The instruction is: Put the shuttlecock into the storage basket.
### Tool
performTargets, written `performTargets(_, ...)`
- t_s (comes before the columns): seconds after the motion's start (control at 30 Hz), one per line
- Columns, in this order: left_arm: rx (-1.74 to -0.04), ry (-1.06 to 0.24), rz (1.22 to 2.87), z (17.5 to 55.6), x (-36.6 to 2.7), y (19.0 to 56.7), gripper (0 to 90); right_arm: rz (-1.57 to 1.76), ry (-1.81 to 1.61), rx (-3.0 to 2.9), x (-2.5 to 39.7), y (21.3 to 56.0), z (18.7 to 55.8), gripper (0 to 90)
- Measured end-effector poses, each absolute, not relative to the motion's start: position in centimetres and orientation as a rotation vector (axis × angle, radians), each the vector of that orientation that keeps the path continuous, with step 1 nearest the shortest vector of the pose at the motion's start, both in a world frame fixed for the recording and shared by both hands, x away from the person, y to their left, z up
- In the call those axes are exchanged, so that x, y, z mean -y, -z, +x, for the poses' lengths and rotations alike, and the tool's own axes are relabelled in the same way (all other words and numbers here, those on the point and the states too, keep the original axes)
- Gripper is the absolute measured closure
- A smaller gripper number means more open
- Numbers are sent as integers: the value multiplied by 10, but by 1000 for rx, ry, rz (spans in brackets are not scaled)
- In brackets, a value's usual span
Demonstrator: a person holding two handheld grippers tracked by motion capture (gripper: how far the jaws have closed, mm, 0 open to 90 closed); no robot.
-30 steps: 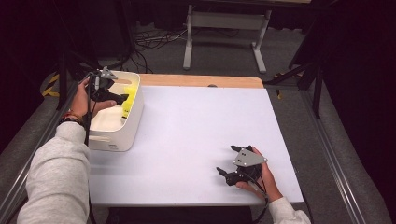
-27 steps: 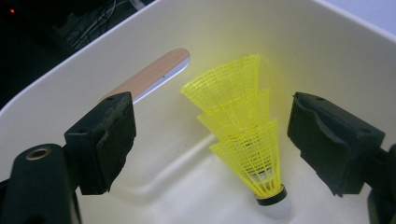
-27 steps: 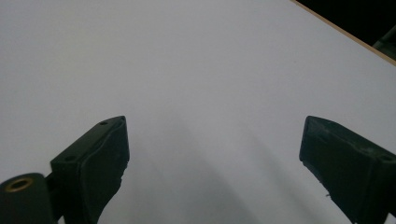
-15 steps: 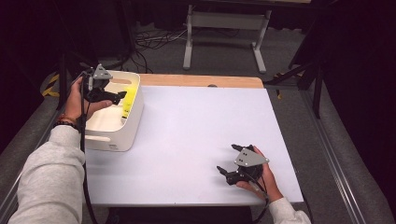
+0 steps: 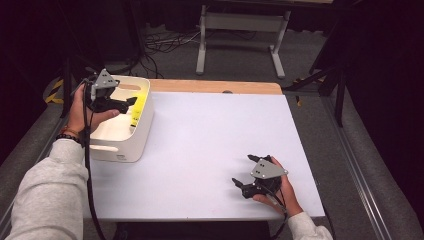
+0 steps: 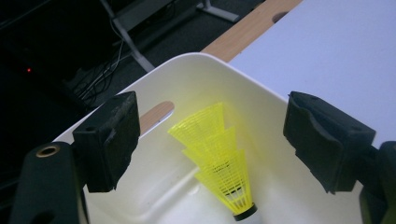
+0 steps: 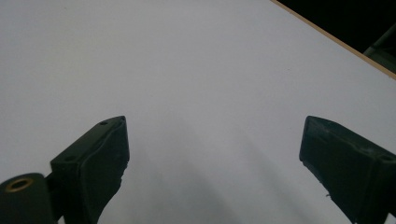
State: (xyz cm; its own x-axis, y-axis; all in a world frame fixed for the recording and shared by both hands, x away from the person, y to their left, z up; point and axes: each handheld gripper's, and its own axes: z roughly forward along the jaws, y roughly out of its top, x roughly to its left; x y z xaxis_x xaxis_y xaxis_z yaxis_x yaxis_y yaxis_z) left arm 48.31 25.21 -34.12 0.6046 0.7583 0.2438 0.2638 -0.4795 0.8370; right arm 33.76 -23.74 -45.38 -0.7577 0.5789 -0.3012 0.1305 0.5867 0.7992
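The left hand-held gripper (image 5: 131, 101) hangs over the white bin (image 5: 145, 127) at the left side of the bench (image 5: 210, 145), its jaws spread wide with nothing between them, and a yellow shuttlecock (image 6: 223, 172) lies inside the bin, leaning against the wall with its cork end down. The right hand-held gripper (image 5: 241, 184) rests low on the bare bench near the front edge, well apart from the bin, and its jaws gape too. If the left one goes down for the shuttlecock, it might bump the bin wall or squash the thin yellow skirt, because the skirt looks soft.
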Motion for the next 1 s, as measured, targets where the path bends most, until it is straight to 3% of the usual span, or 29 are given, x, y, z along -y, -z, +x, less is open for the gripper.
performTargets(0.5, -759, -797, 1969, 464, -256, 339, 131, 559, -1088, -2259, 237, 452, 337, 89)
performTargets(1.0, -651, -805, 1903, 439, -250, 332, 126, 555, -1088, -2246, 236, 452, 335, 88)
